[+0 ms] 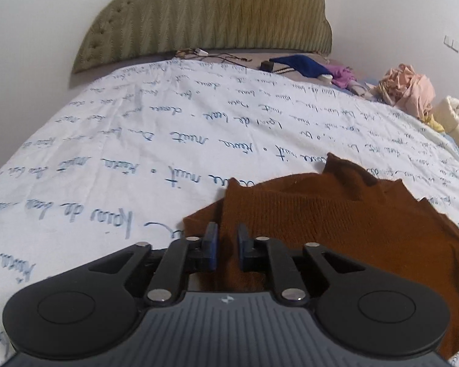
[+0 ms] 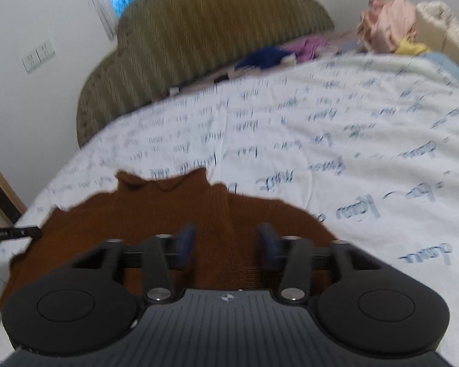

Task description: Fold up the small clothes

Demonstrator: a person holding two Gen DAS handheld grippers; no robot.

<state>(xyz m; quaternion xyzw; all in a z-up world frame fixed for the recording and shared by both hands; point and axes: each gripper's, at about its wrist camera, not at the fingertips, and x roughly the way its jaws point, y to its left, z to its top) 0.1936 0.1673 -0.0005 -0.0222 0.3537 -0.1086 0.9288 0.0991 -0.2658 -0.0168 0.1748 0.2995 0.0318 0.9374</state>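
Observation:
A rust-brown knitted garment [image 1: 336, 223] lies on the bed sheet [image 1: 137, 153], bunched into folds with a jagged far edge. My left gripper [image 1: 227, 238] hangs over its left part. The blue pads stand a narrow gap apart with brown knit showing between them, and they do not press on it. In the blurred right wrist view the same garment [image 2: 137, 214] spreads below my right gripper [image 2: 226, 241]. That gripper's fingers are wide apart, and a raised ridge of the knit runs between them untouched.
The white sheet [image 2: 352, 153] with blue handwriting covers the bed up to an olive padded headboard [image 1: 205, 15]. Cables [image 1: 199, 53], a blue cloth [image 1: 300, 64] and a pile of pink and cream clothes [image 1: 410, 88] lie at the far right. A black labelled bar [image 2: 12, 233] pokes in from the left.

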